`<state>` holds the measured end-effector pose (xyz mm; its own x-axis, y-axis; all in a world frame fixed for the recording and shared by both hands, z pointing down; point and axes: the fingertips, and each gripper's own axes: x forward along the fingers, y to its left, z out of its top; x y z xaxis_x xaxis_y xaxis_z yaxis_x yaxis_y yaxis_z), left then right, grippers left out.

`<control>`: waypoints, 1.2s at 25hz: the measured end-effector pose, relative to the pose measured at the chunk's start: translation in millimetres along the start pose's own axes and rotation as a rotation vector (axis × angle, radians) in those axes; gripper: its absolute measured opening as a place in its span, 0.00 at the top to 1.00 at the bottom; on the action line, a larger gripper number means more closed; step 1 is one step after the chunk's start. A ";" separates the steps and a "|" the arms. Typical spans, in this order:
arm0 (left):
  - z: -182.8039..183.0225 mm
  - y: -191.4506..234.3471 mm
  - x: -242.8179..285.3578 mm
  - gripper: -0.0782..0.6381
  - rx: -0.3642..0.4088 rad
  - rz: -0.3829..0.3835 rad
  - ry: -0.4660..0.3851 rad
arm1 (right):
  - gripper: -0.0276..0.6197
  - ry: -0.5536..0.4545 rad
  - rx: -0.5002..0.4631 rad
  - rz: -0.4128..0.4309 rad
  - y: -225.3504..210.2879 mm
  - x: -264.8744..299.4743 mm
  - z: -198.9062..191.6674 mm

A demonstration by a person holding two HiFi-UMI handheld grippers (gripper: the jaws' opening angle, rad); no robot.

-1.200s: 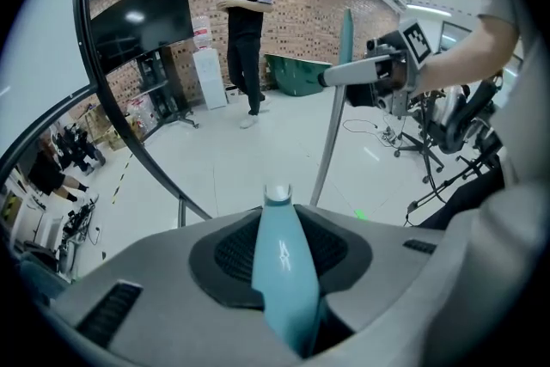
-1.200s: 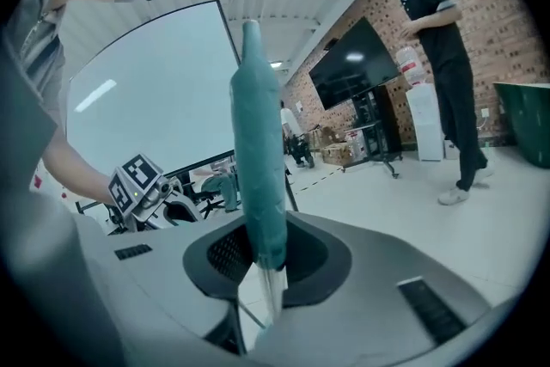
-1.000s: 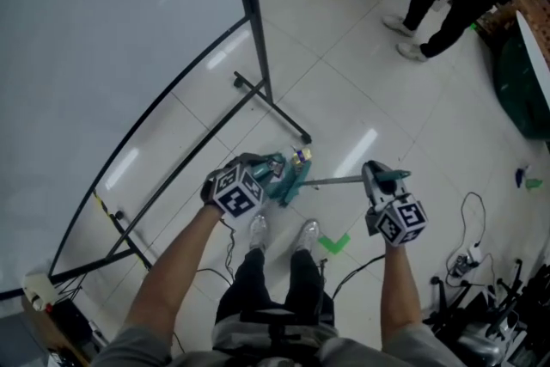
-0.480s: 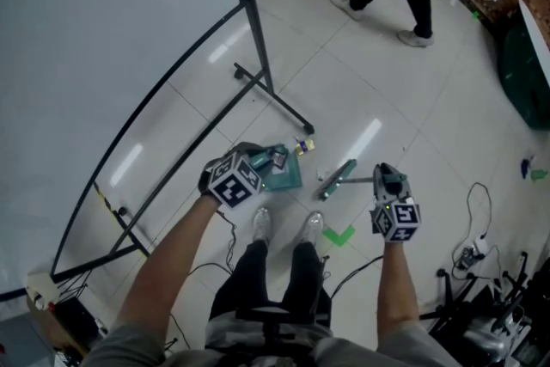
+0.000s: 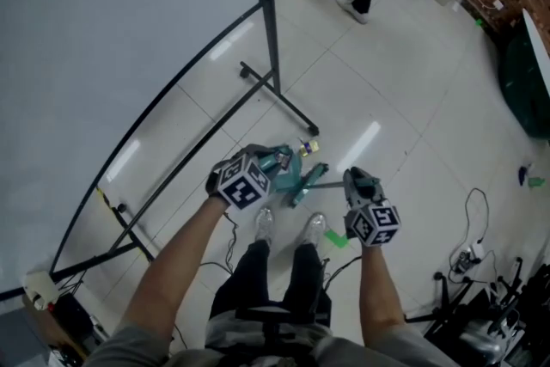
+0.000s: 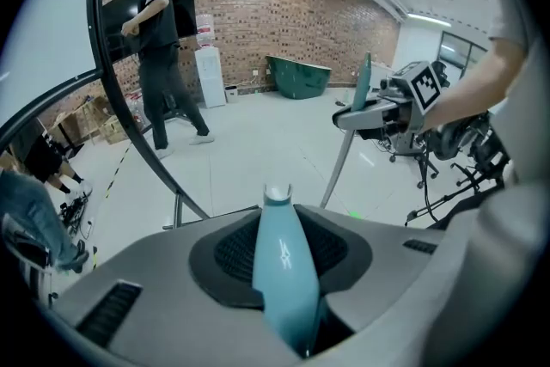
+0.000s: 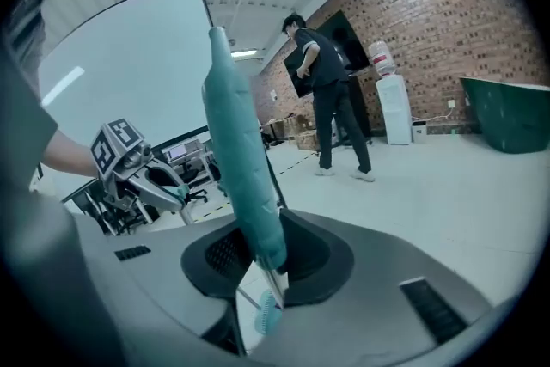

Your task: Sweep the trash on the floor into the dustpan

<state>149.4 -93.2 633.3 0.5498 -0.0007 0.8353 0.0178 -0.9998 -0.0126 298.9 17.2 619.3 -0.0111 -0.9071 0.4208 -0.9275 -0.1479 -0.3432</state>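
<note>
**A:** First entry, left gripper [image 5: 262, 163]?
**B:** Its fingers are narrow and clamped on the dustpan [image 5: 284, 168] by its teal handle. The pan sits on the floor [image 5: 395, 99], unmoved.
**A:** Second entry, right gripper [image 5: 354, 180]?
**B:** The fingers have just been opening slightly, with the broom [image 5: 302, 185] handle between them and gripped. The broom head has swung in from the right and now lies just beside the pan.
**A:** Third entry, trash [image 5: 308, 148]?
**B:** One small yellow-and-blue piece lies on the floor by the pan's far edge, seemingly outside it.
**A:** Assessment?
**B:** The task looks incomplete. Another stroke, starting beyond that piece, seems needed.
</note>
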 end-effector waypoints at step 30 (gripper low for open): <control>-25.3 59.6 -19.1 0.74 -0.012 0.084 0.046 | 0.87 -0.055 -0.114 0.016 -41.6 73.9 67.8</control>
<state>118.8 -153.4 630.5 0.5100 -0.0856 0.8559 -0.0371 -0.9963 -0.0775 362.0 -70.4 607.7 -0.0088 -0.9297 0.3683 -0.9638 -0.0903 -0.2509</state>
